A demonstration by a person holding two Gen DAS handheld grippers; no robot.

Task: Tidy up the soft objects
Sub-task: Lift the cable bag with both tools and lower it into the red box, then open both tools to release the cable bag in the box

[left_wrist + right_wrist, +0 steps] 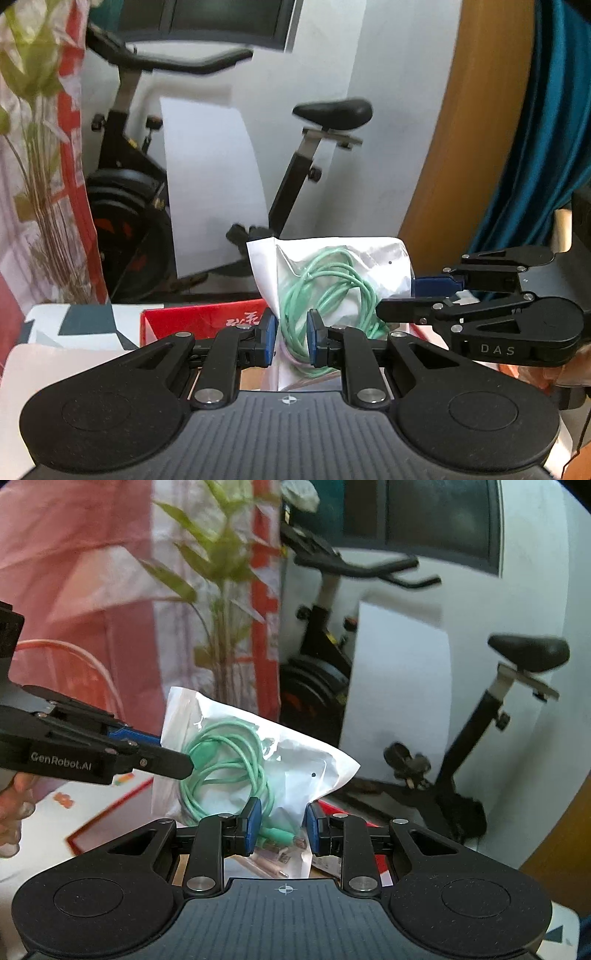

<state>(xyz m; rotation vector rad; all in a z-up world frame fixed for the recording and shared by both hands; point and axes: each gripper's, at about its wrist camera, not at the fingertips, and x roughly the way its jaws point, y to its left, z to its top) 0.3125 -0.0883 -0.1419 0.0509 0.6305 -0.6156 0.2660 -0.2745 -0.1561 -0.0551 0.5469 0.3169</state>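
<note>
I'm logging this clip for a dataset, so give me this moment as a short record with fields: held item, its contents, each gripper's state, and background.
held item: clear plastic bag, held up in the air between both grippers
contents: coiled green cable
left gripper: fingers on either side of the bag's lower part, appears shut on it
right gripper: fingers on either side of the bag's lower edge, appears shut on it
below: red box
background: exercise bike, green plant, white wall

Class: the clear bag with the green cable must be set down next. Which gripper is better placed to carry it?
Probably left: the left gripper straddles the bag centrally, the right gripper only at its edge.
</note>
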